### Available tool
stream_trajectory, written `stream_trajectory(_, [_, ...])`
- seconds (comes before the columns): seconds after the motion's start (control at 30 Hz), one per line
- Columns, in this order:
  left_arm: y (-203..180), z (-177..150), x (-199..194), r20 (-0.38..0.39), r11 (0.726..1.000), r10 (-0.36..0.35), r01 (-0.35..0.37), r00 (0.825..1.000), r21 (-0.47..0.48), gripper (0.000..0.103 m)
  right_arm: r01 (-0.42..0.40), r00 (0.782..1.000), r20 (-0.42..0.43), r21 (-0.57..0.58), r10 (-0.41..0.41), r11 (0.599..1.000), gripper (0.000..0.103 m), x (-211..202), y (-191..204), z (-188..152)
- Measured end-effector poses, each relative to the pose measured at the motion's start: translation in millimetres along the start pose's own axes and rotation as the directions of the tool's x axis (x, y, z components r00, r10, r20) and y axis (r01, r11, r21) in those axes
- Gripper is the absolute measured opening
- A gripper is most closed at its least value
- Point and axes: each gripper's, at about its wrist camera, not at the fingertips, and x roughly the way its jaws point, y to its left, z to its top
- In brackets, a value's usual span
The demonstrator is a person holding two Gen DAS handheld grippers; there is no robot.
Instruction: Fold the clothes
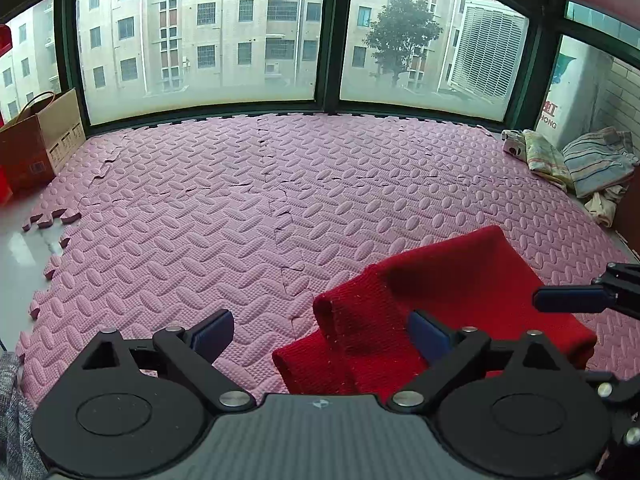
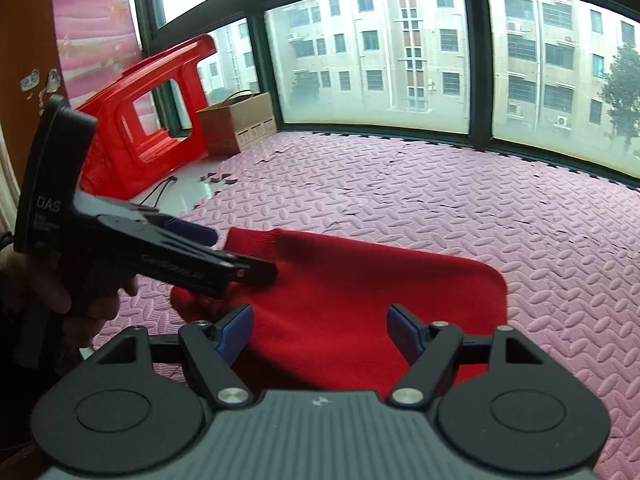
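Note:
A red knit garment (image 1: pixel 460 304) lies folded on the pink foam mat (image 1: pixel 240 208). In the left wrist view my left gripper (image 1: pixel 320 336) is open and empty, its right finger over the garment's near left corner. My right gripper (image 1: pixel 572 300) shows at the right edge over the garment. In the right wrist view my right gripper (image 2: pixel 320 332) is open just above the red garment (image 2: pixel 360 288), holding nothing. My left gripper (image 2: pixel 224 252) shows there from the side, over the garment's left edge.
A pile of striped and pale clothes (image 1: pixel 580 164) lies at the mat's far right. A cardboard box (image 2: pixel 240 122) and a red plastic stool (image 2: pixel 144 120) stand at the far left by the window. White floor (image 1: pixel 20 248) borders the mat's left edge.

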Motion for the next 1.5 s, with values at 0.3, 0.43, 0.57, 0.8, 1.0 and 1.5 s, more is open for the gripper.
stream_trajectory(0.3, [-6, -9, -3, -0.019, 0.998, 0.007, -0.008, 1.0, -0.061, 0.103, 0.11, 0.994, -0.007, 0.199, -0.111, 0.974, 0.078, 1, -58, -14])
stream_trajectory(0.43, [-7, -15, -2, -0.03, 0.995, 0.003, -0.006, 1.0, -0.097, 0.103, 0.132, 0.991, -0.031, 0.287, -0.129, 0.949, 0.078, 6, -80, -25])
stream_trajectory(0.57, [0, -19, -1, -0.041, 0.987, -0.021, 0.014, 0.999, -0.16, 0.103, 0.137, 0.991, -0.043, 0.323, -0.13, 0.936, 0.078, 8, -90, -32])
stream_trajectory(0.8, [9, -26, 0, -0.05, 0.967, -0.077, 0.062, 0.996, -0.248, 0.103, 0.121, 0.993, -0.058, 0.394, -0.107, 0.911, 0.078, 13, -106, -43])
stream_trajectory(1.0, [22, -35, 3, -0.049, 0.924, -0.177, 0.149, 0.983, -0.351, 0.099, 0.087, 0.996, -0.058, 0.432, -0.069, 0.898, 0.078, 18, -114, -48])
stream_trajectory(1.5, [33, -45, 11, -0.056, 0.852, -0.307, 0.249, 0.95, -0.461, 0.082, 0.006, 0.998, -0.052, 0.446, 0.019, 0.895, 0.06, 31, -123, -39])
